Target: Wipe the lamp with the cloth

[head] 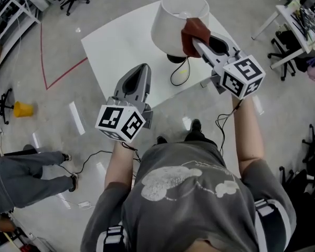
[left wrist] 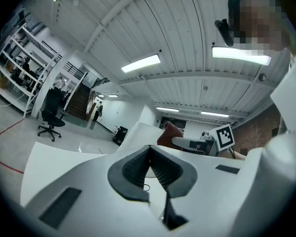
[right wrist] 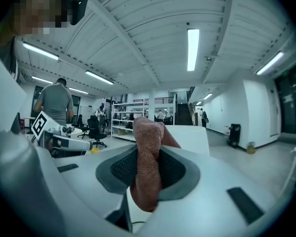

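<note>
On the white square table (head: 113, 43) in the head view stands the lamp (head: 174, 20). It has a smooth white shade, a tapered drum open at the top, over a small dark base, and a thin black cord (head: 177, 73) loops across the tabletop. The right gripper (head: 195, 42) reaches in from the right and grasps a rust-brown cloth (head: 194, 31). The bunched cloth lies against the shade's right outer wall. The left gripper (head: 145, 67) hangs over the table's near edge, well apart from the lamp, its grey wedge-shaped jaws drawn to a point. Each gripper carries 1 cube with black-and-white square markers.

In the left gripper view, the left gripper (left wrist: 150, 154) is clenched on nothing. Its 2 dark ribbed pads (left wrist: 133, 168) meet along a narrow seam within glossy white shells. Beyond them the pale shade (left wrist: 138, 136) rises, with the cloth (left wrist: 168, 133) and the right gripper (left wrist: 188, 143) beside it.

In the right gripper view, the right gripper (right wrist: 149, 156) clamps the cloth (right wrist: 148, 147) between its ribbed grey pads. The fabric is a nubbly terry weave, folded into a thick upright roll that bulges above and below the jaws. The shade's flat white wall (right wrist: 190, 138) stands just behind it, and the left gripper (right wrist: 59, 141) shows at the left.
</note>
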Demonstrator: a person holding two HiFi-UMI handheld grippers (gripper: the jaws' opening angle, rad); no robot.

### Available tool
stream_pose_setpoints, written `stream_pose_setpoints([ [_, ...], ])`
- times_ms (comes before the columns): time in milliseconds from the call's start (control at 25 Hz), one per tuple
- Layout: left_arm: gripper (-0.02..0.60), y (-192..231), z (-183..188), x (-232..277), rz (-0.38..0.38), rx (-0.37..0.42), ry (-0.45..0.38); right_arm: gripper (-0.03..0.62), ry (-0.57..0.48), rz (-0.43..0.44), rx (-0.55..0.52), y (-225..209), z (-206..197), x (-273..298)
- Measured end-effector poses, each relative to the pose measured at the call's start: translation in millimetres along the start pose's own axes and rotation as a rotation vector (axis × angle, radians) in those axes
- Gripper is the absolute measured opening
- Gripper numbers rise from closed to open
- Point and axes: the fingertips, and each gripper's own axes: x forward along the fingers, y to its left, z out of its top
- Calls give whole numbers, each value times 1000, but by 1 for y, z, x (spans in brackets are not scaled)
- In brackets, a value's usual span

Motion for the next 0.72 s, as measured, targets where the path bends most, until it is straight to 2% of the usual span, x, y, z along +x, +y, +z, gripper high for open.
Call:
stream_pose_setpoints([
  [400, 8, 12, -15, -2, 45, -24, 50, 97, 142, 68, 82, 27, -79, 23],
  [720, 8, 11, -35, 28, 112, -41, 92, 97, 121, 205, 132, 36, -100, 30],
])
